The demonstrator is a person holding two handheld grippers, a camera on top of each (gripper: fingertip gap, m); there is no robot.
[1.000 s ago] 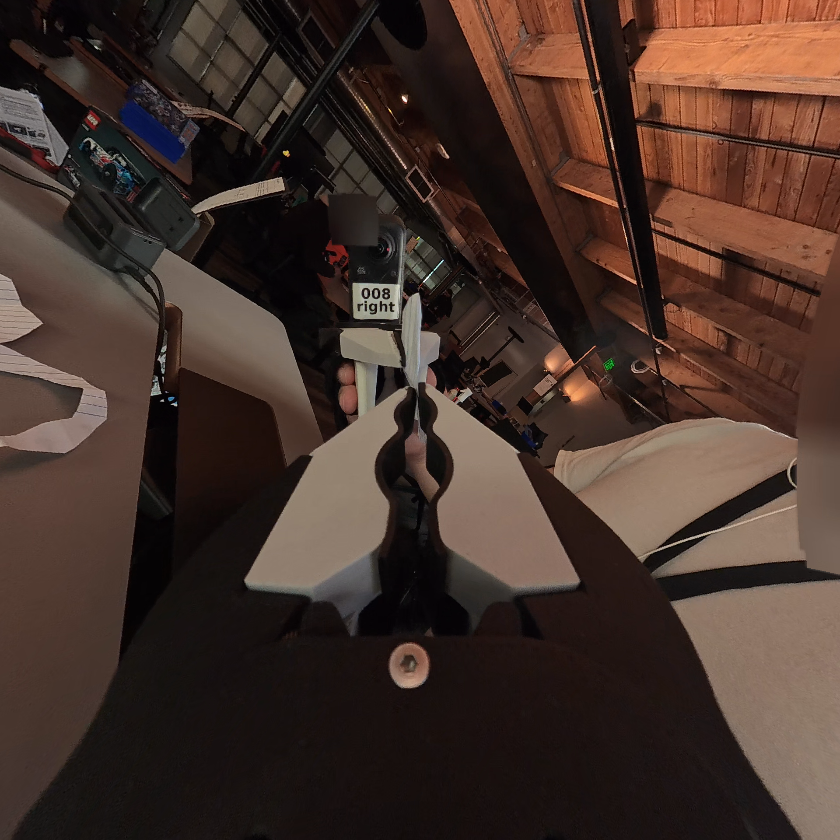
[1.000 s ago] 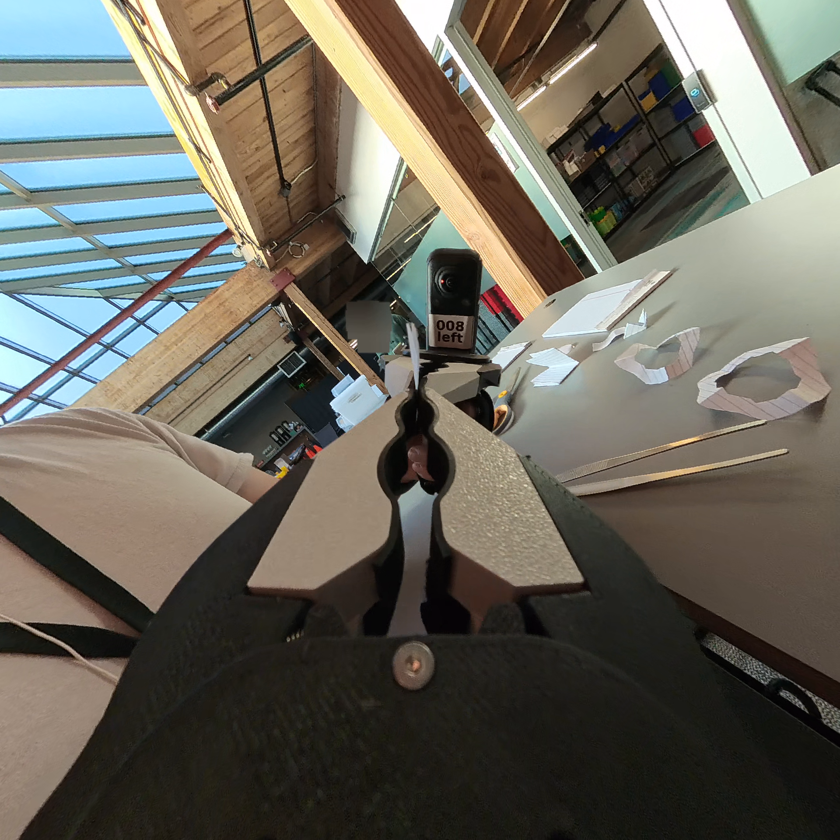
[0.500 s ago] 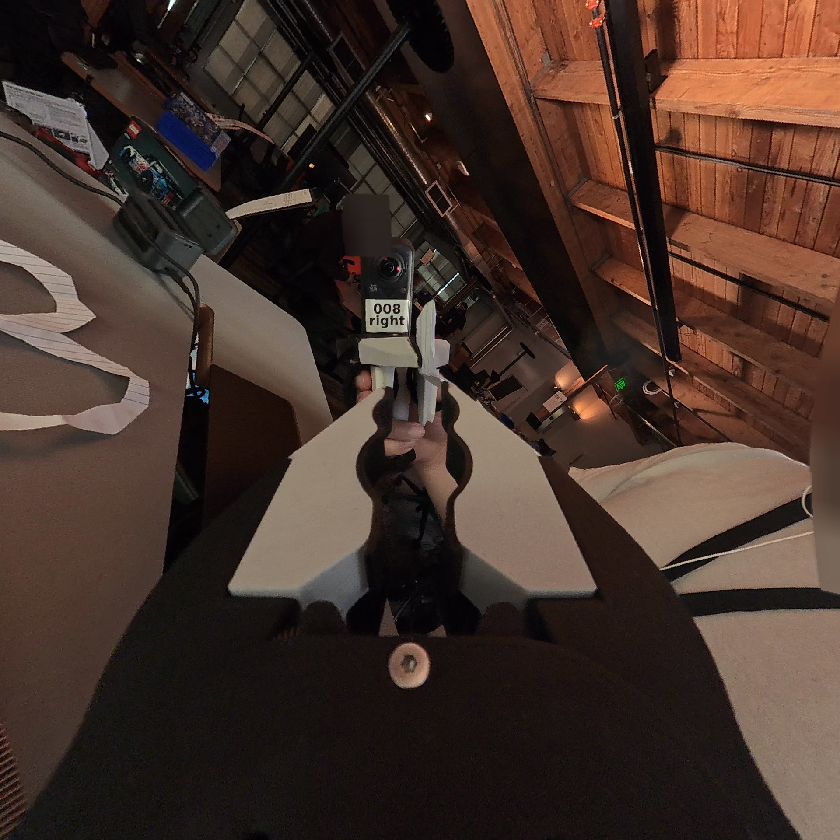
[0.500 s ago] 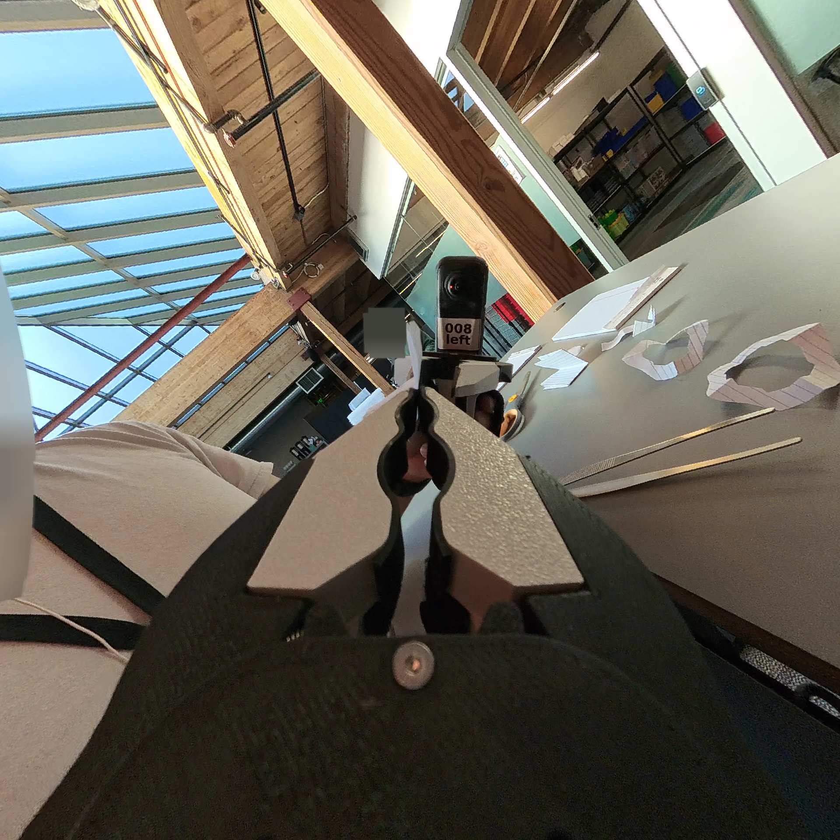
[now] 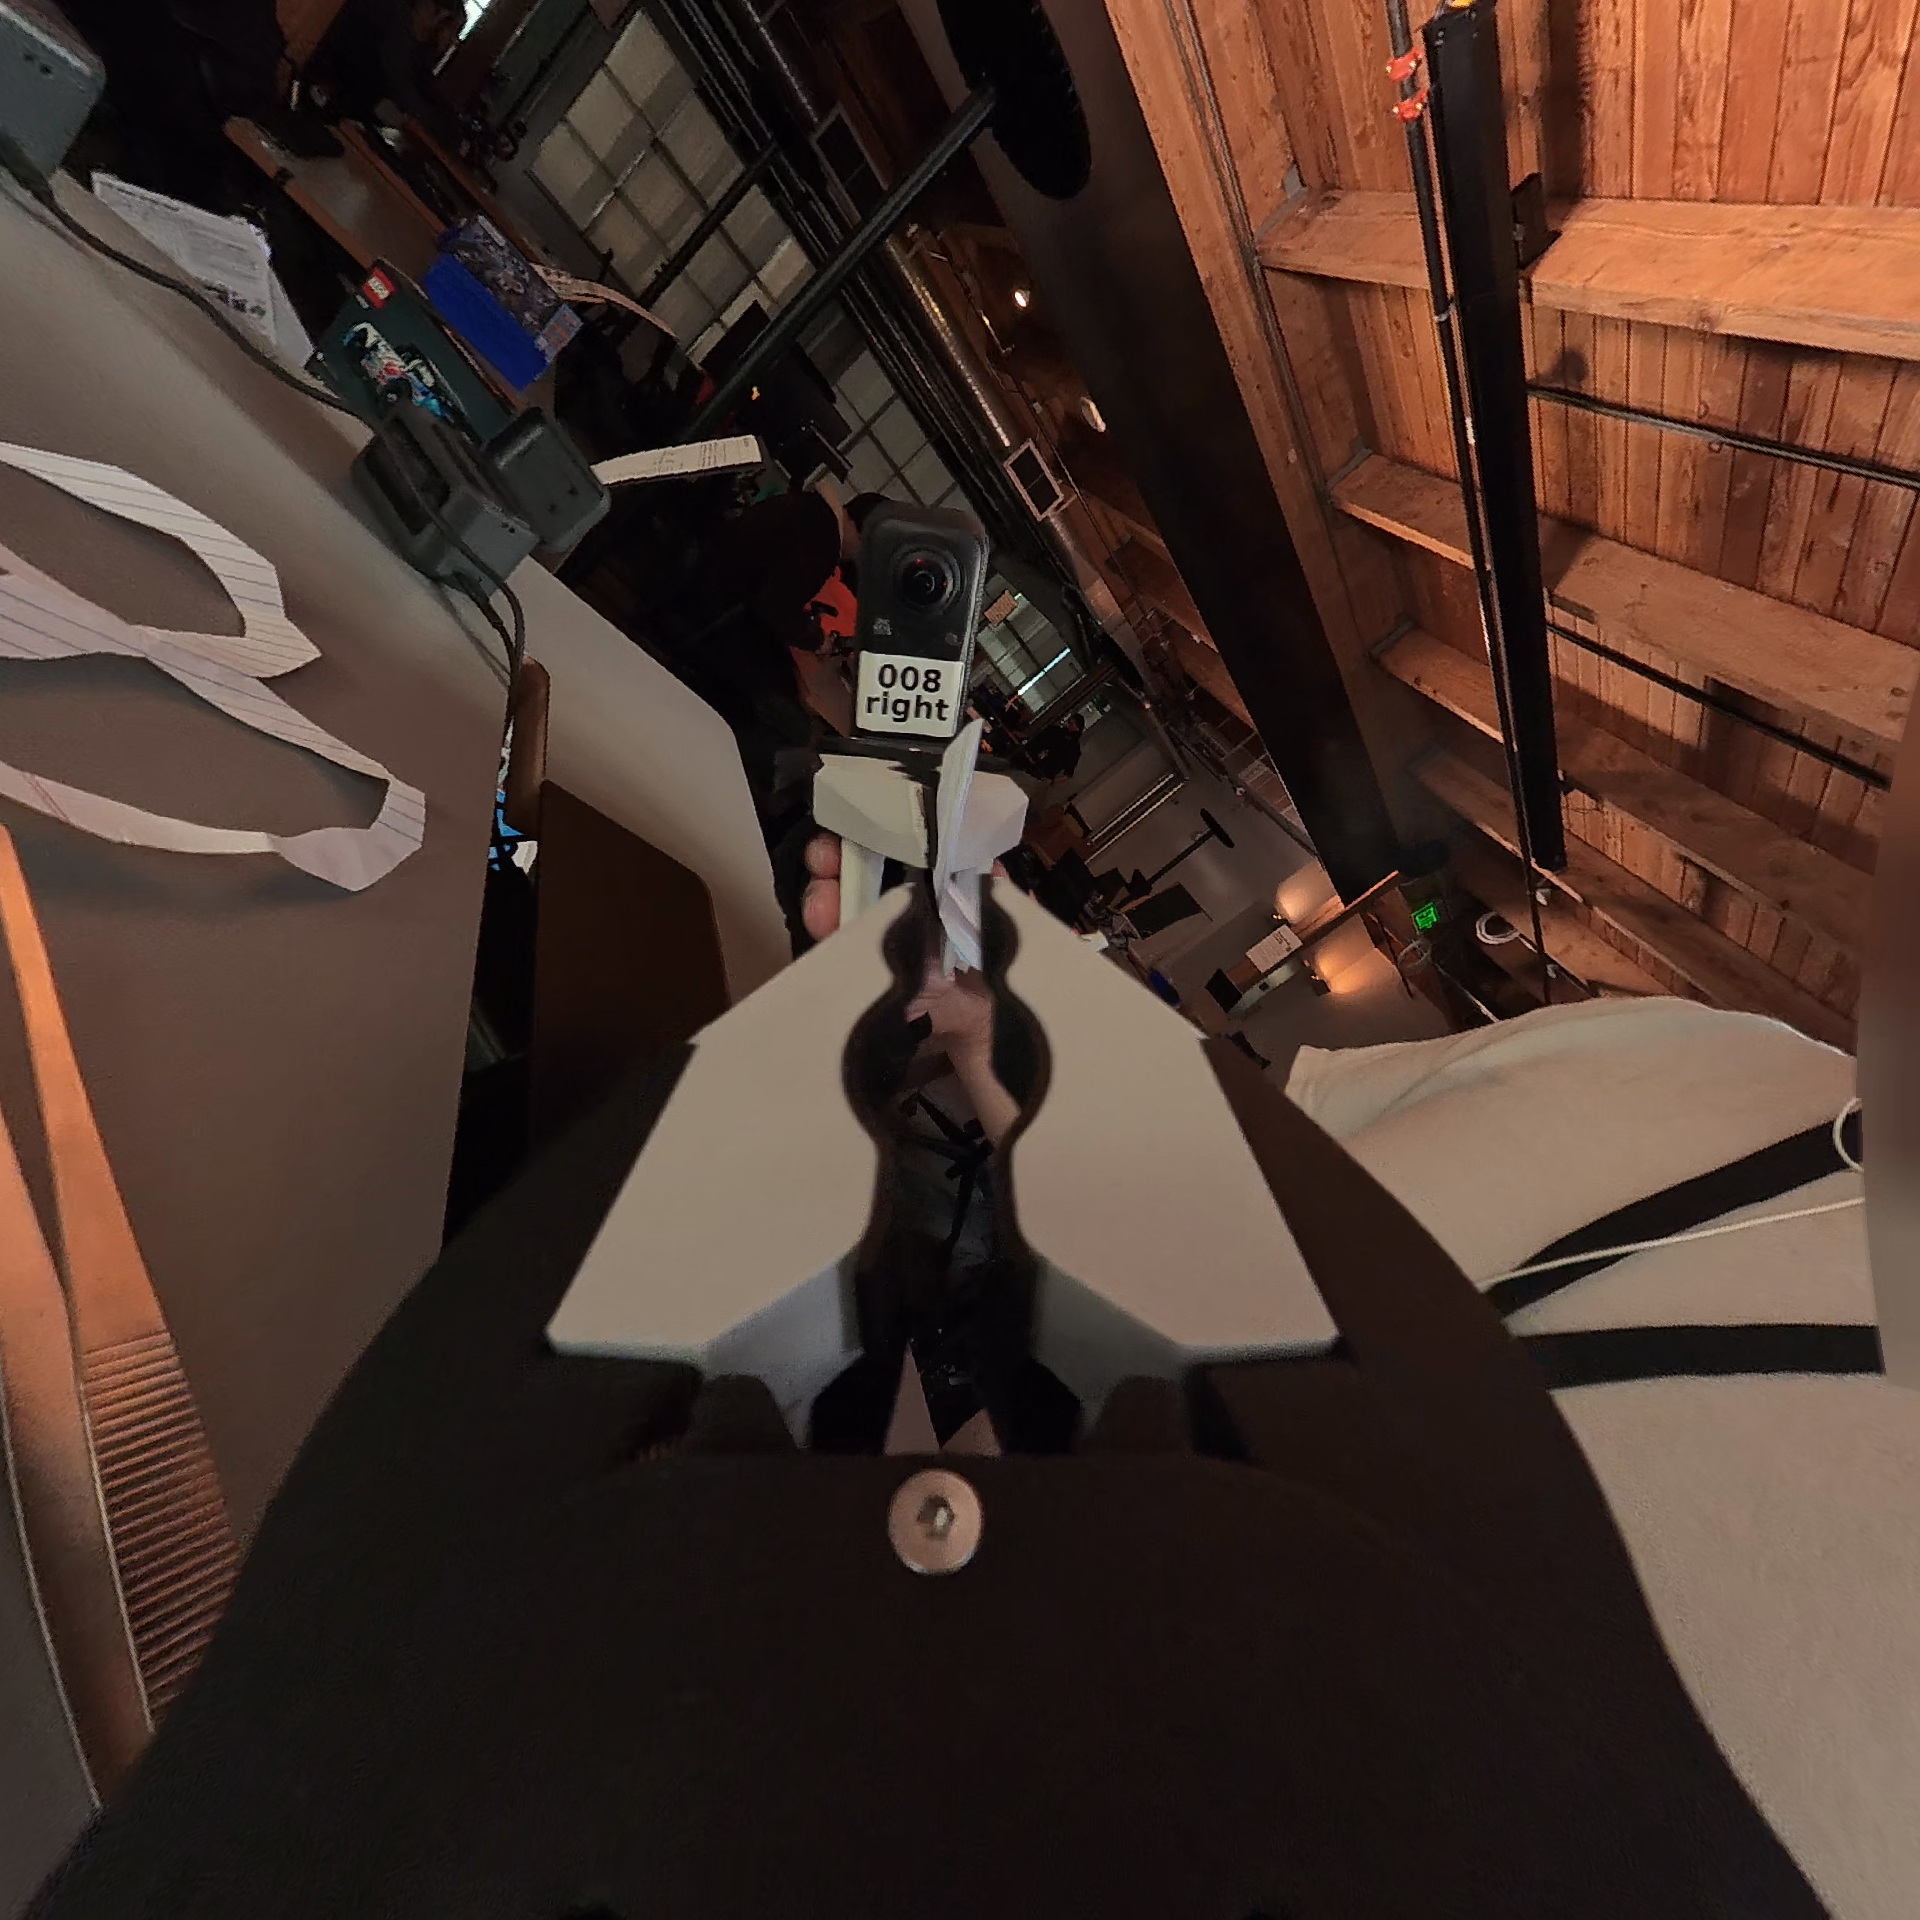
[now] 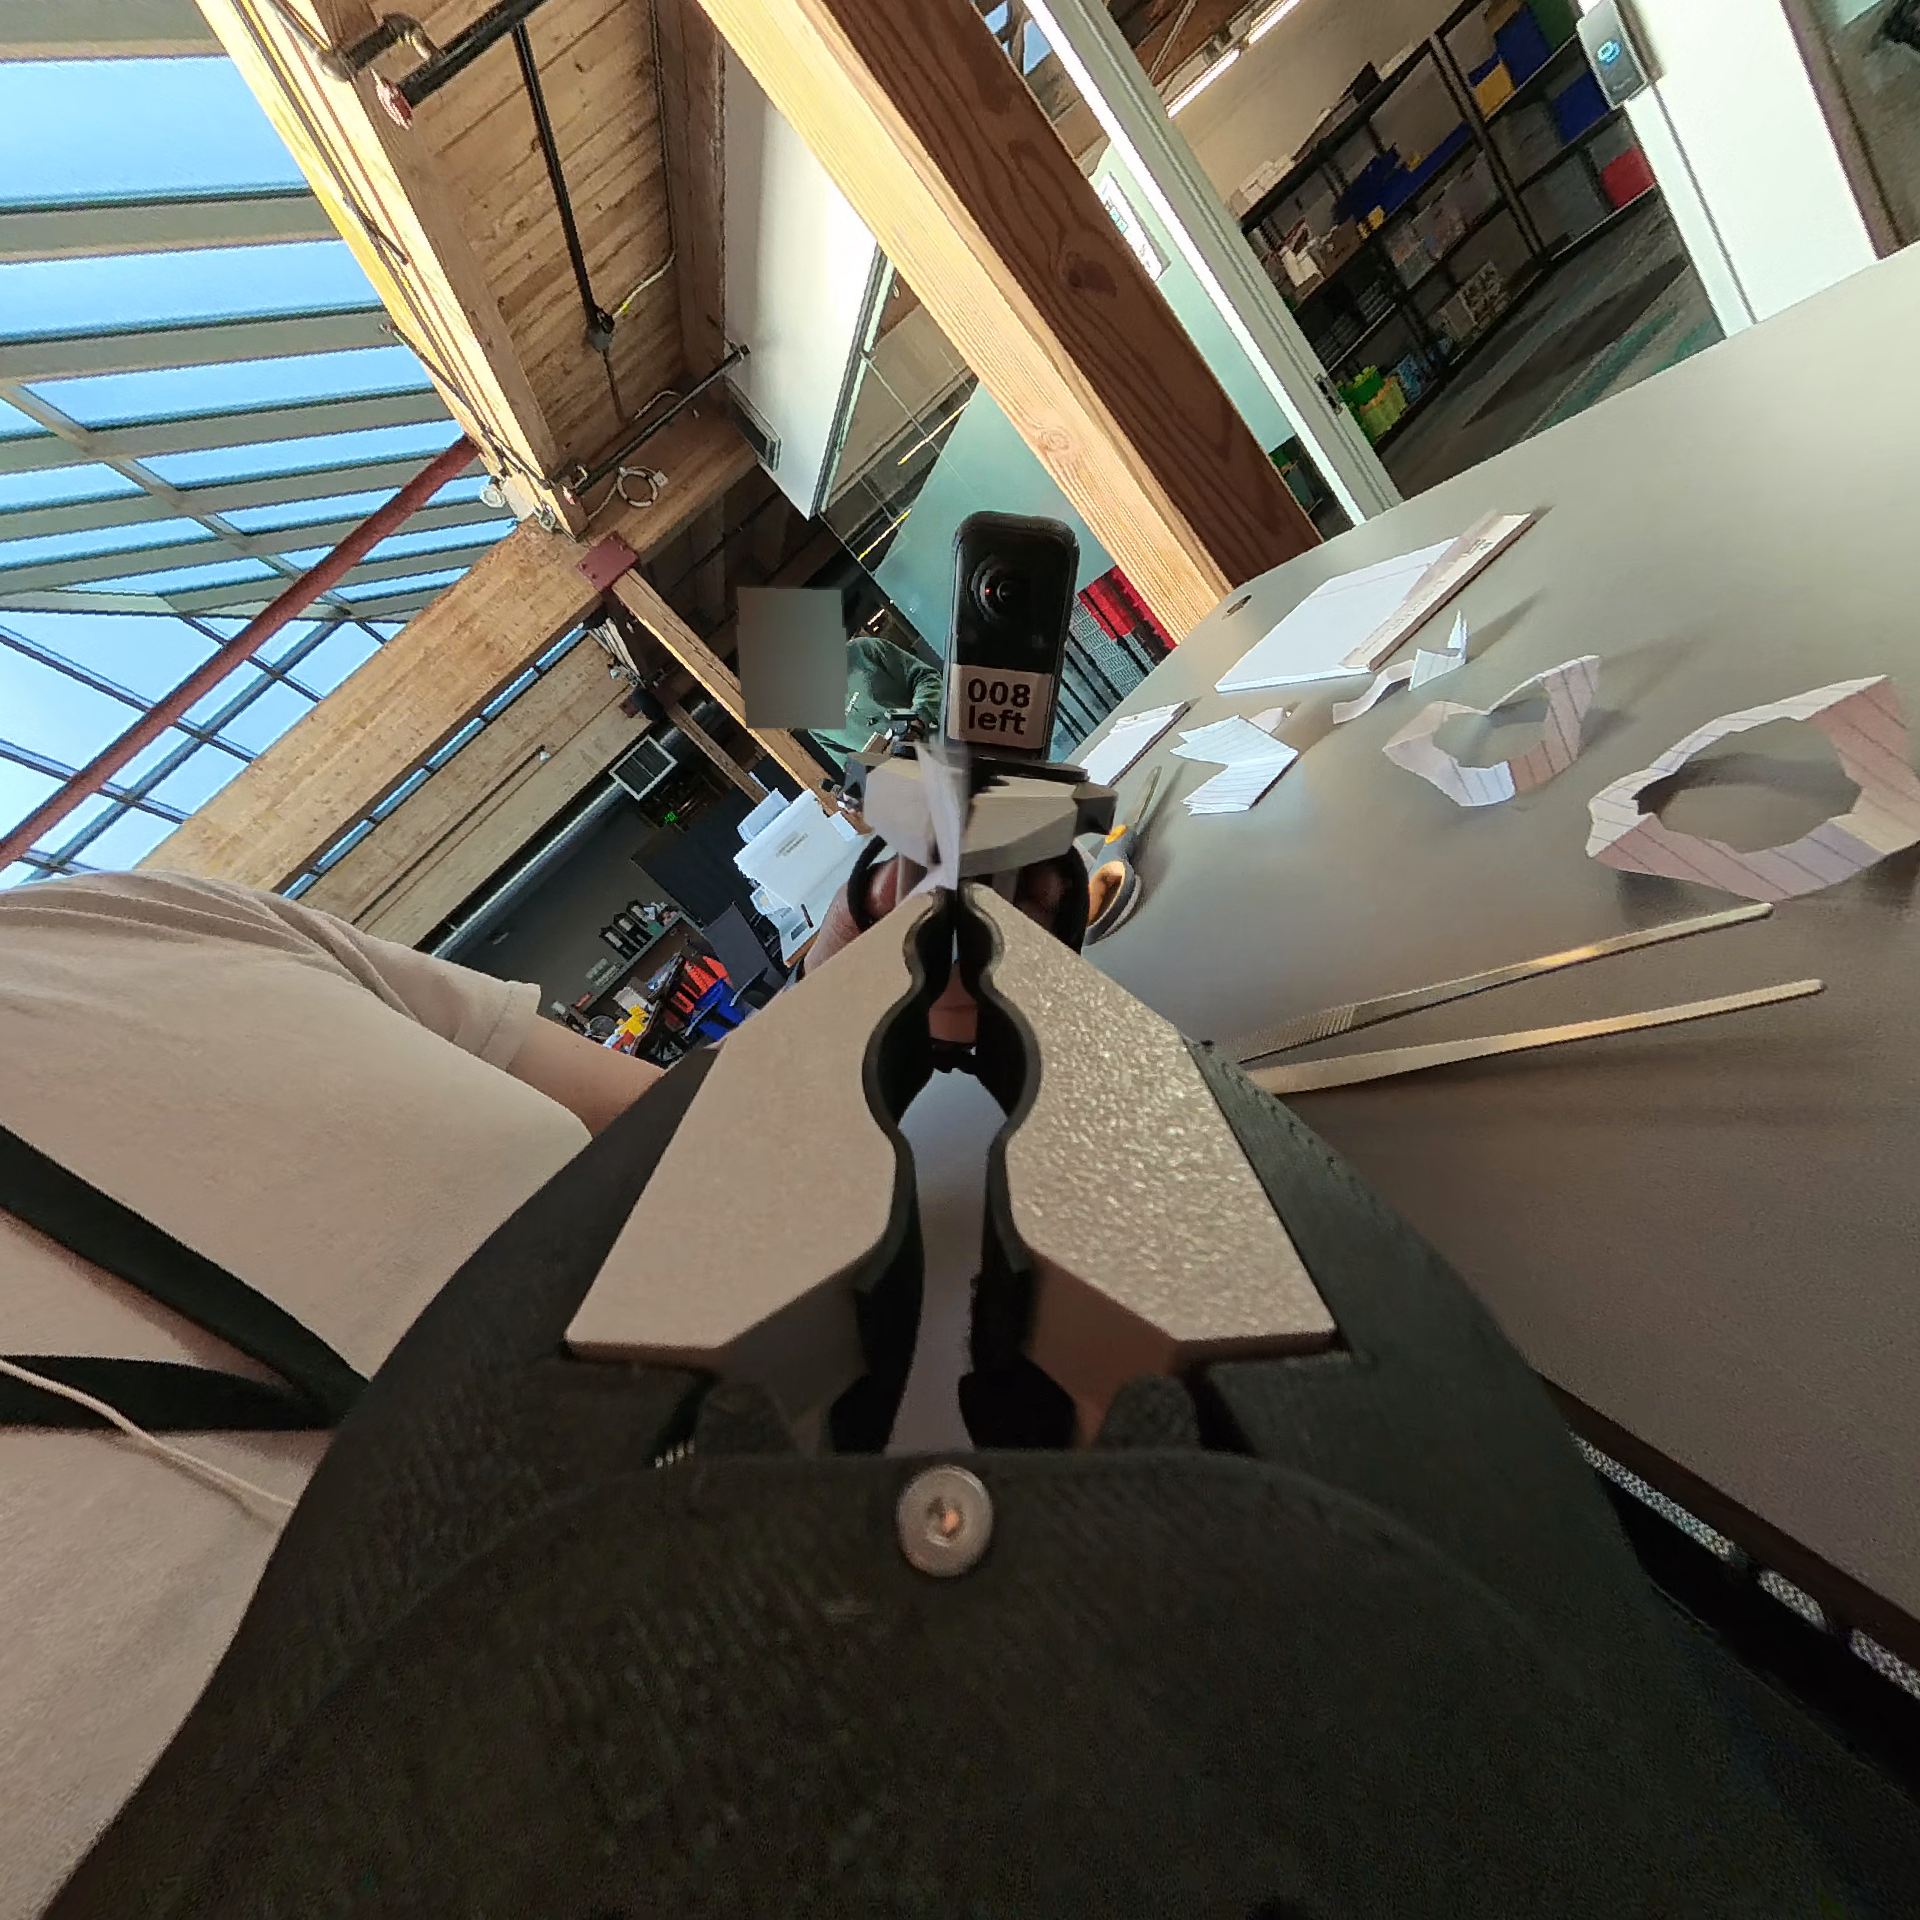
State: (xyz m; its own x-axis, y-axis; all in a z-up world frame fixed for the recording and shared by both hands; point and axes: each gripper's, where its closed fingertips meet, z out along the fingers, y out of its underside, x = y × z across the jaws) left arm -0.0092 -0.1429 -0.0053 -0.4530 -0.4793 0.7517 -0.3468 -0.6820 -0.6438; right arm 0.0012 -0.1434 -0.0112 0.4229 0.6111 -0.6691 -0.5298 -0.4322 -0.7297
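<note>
Lined paper scrap (image 5: 958,871) is pinched between 2 facing grippers: left gripper (image 5: 951,914) and right gripper (image 6: 951,902) both clamp it above the table (image 6: 1558,1195).

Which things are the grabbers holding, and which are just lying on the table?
Held:
- paper, pinched between the left gripper and the right gripper

Lying on the table:
- paper rings
- tweezers
- scraps
- pad
- scissors
</note>
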